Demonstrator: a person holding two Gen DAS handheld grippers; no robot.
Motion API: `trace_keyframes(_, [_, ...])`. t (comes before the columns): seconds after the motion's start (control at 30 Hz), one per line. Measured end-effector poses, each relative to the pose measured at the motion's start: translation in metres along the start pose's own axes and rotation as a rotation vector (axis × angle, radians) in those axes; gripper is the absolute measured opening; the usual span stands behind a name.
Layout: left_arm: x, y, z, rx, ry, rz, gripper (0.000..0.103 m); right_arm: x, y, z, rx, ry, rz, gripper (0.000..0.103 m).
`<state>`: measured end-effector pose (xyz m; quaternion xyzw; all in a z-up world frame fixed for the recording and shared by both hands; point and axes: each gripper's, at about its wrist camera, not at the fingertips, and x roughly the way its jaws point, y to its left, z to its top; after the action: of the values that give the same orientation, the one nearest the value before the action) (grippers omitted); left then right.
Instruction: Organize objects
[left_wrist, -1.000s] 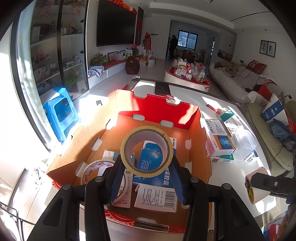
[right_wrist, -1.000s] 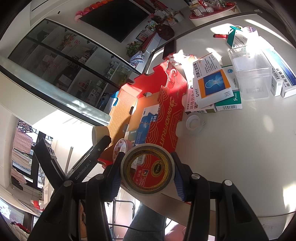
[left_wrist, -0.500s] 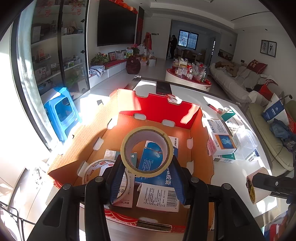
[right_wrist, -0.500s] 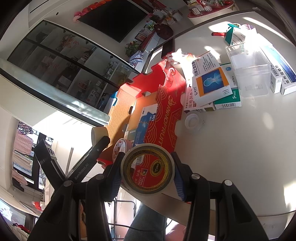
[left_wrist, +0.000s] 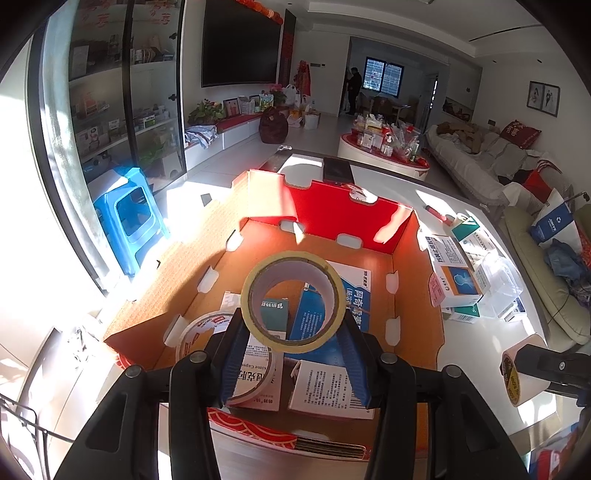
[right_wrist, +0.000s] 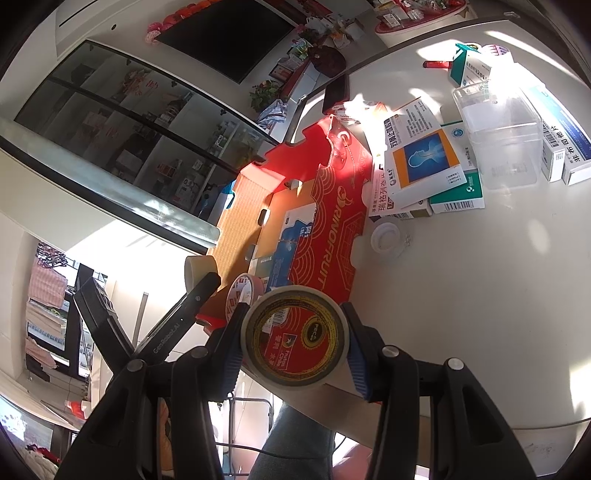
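Left gripper (left_wrist: 293, 328) and right gripper (right_wrist: 295, 339) both angle downward, jaws clamped partway.

You've got a matt paper masking tape roll (left_wrist: 292, 301) over a corrugated cardboard box (left_wrist: 417, 295), glossy red outside. Gripper pads (left_wrist: 232, 362) are ribbed blue rubber; the storage container (right_wrist: 498, 140) clear plastic; the table (right_wrist: 480, 295) smooth, semi-gloss.

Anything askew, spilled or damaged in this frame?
Nothing damaged or spilled. The medicine boxes right of the red box lie in a loose, overlapping pile. Each gripper holds a tape roll cleanly.
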<state>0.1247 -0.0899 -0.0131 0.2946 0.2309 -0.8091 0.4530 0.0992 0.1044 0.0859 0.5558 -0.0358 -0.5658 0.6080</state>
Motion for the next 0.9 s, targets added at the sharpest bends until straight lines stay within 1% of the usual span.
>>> trace_keyframes(0.6, [0.0023, 0.0034, -0.002, -0.006, 0.007, 0.0, 0.052, 0.0059, -0.0002, 0.0023, 0.007, 0.012, 0.005, 0.048])
trace_keyframes(0.9, [0.0031, 0.0032, -0.002, -0.009, 0.008, 0.001, 0.052, 0.0065, -0.0035, 0.0038, 0.026, 0.015, 0.021, 0.048])
